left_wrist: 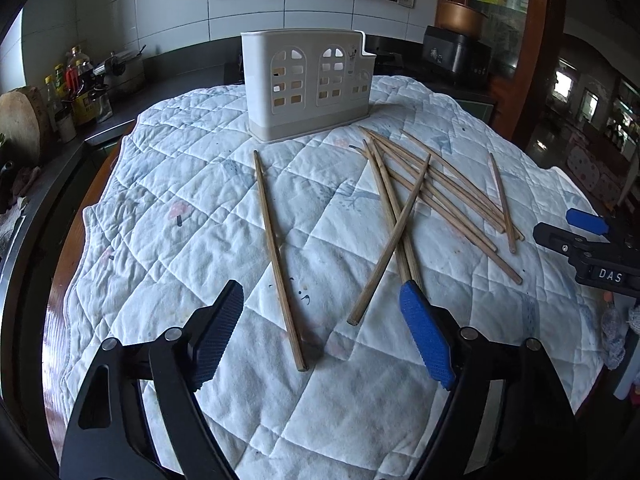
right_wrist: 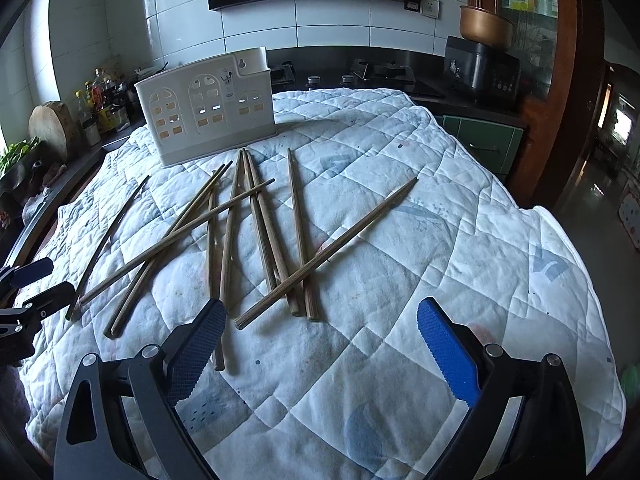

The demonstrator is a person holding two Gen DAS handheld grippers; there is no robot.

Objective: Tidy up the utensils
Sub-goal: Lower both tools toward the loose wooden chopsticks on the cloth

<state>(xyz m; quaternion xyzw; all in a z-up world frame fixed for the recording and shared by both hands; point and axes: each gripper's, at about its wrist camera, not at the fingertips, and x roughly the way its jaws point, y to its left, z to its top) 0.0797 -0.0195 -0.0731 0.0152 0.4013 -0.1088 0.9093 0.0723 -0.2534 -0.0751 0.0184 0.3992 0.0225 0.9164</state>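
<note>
In the left wrist view, the left tongs are held apart and empty, angled down over the quilted tabletop; a lone chopstick lies between them and is best pinched near its close end. The holder stands beyond. In the right wrist view, the right tongs are likewise spread, tilted down just short of the crossed chopsticks, with nothing clamped.

A white plastic utensil holder with arched window cut-outs stands upright at the far side of the quilted table. In front of it, wooden chopsticks lie scattered and crossing; one chopstick lies apart, left of the heap.
</note>
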